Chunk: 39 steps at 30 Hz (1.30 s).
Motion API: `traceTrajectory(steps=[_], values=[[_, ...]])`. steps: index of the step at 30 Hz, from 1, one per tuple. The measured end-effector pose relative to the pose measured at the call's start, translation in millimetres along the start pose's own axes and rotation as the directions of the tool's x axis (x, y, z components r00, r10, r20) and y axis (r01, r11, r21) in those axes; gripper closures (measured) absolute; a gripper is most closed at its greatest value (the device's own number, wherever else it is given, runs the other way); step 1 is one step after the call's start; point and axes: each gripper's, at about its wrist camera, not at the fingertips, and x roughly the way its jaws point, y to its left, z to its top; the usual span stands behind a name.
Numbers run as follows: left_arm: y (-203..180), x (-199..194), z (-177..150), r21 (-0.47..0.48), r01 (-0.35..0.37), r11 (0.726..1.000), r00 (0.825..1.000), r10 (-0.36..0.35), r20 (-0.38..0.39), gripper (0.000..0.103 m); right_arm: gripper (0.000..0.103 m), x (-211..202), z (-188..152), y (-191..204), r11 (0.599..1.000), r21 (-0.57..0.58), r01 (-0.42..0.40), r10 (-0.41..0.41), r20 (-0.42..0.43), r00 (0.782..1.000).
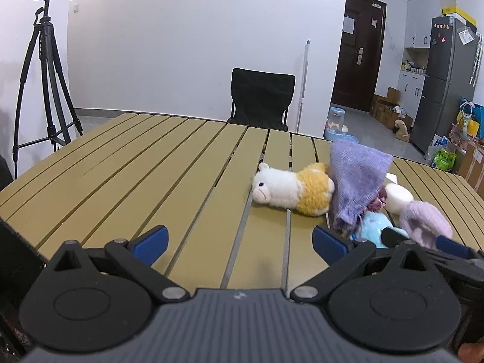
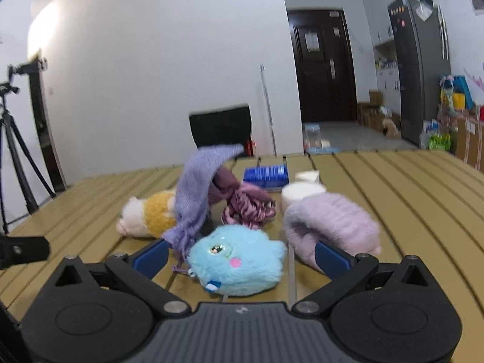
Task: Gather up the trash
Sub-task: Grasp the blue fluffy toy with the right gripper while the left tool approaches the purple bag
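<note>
A heap of soft items lies on the tan slatted table (image 1: 151, 163). It holds a white and yellow alpaca plush (image 1: 290, 190), a lilac knitted cloth (image 2: 199, 193), a maroon scrunchie (image 2: 248, 208), a pale pink fuzzy piece (image 2: 329, 227), a white roll (image 2: 302, 193) and a round blue plush (image 2: 239, 260). My right gripper (image 2: 242, 257) is open with the blue plush between its fingers, which do not visibly touch it. My left gripper (image 1: 240, 242) is open over bare table, left of the heap, the alpaca just beyond it.
A blue packet (image 2: 266, 174) and a small white block (image 2: 307, 177) lie behind the heap. A black chair (image 1: 261, 99) stands at the table's far edge, a camera tripod (image 1: 45, 84) at far left. Door, fridge and boxes are at the right.
</note>
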Motion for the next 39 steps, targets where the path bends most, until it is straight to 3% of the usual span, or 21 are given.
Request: traceTrajectory(steps=[8,15,23,39], values=[[7,27,9,-0.059,0.004,0.998,0.999,-0.006,-0.038,0.000,0.000,40,5,0,0.998,0.032,0.048,-0.044,-0.105,0.993],[1,38,3,-0.039,-0.012,0.999,0.998,0.009,-0.069,0.000,0.002,55,6,1,0.999,0.022,0.042,-0.038,-0.175,0.984],[0,41,2,-0.042,-0.008,0.999,0.996,0.004,-0.084,0.000,0.019,50,3,5,1.000,0.000,0.023,-0.023,-0.170,0.985],[-8,41,4,-0.044,0.020,0.999,0.996,-0.024,-0.083,0.000,0.023,20,6,-8,1.000,0.001,0.011,-0.011,-0.101,0.995]])
